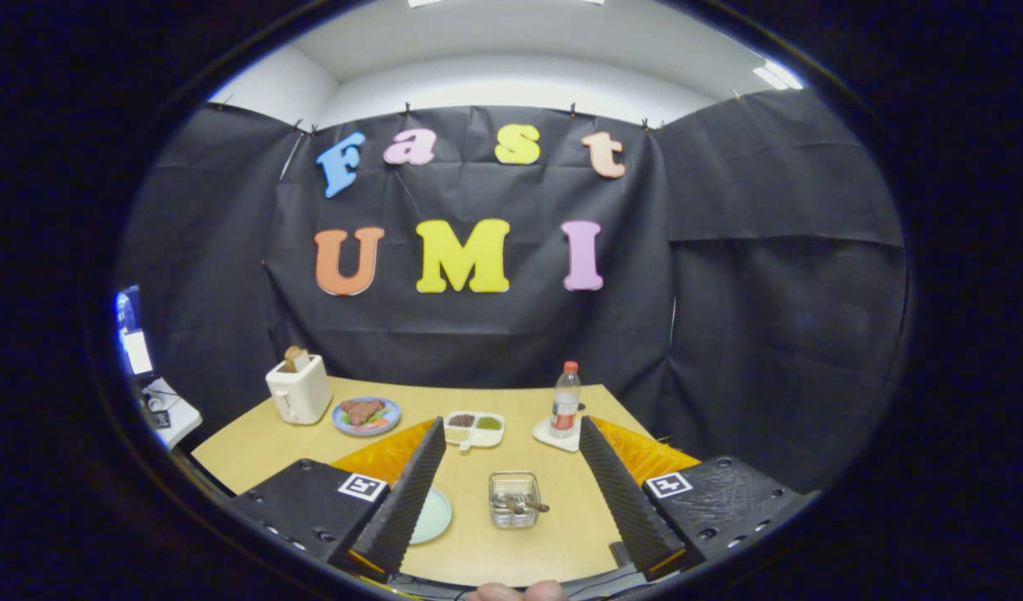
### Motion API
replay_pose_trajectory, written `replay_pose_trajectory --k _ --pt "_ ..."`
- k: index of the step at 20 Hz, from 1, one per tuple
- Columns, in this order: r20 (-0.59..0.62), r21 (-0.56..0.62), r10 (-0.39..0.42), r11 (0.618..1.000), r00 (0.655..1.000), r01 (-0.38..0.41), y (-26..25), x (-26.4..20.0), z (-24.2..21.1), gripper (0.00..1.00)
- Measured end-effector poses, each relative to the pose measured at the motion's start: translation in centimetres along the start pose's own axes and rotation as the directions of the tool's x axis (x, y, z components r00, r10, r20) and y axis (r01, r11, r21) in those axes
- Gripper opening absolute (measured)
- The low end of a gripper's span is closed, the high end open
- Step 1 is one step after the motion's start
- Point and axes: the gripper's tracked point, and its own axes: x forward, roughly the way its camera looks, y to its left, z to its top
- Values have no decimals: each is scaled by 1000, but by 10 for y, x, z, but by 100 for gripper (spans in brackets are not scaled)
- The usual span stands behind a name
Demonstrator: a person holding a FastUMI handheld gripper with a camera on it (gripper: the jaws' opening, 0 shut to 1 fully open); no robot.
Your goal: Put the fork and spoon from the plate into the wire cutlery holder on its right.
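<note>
The wire cutlery holder [514,499] stands on the wooden table [511,542] between my two fingers, a little ahead of them. Metal cutlery lies inside it, a handle end poking over its right rim; fork and spoon cannot be told apart. A pale green plate [434,515] lies just left of the holder, half hidden behind my left finger [407,492], and its visible part is bare. My gripper [515,517] is open, raised above the table, with nothing between its fingers.
At the table's far side stand a white toaster [299,389] with toast, a blue plate of food [366,415], a white divided dish [473,429] and a water bottle [565,401] on a white coaster. A fingertip of a hand [515,592] shows at the near edge.
</note>
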Motion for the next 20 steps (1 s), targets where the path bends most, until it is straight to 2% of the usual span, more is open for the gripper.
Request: replay_pose_trajectory --k 4,7,12,14,17,20 --pt "130 -8 -5 1000 991 7 6 -40 0 96" --pt "180 48 -22 999 983 14 1 -65 -2 96" --pt "220 -11 -79 996 972 84 -1 -79 -9 95" --pt "227 -37 -71 996 971 81 7 -83 -9 95" --pt "204 6 -41 999 978 41 16 -79 -17 95" --pt "202 1 -63 998 977 64 4 -72 -16 96"
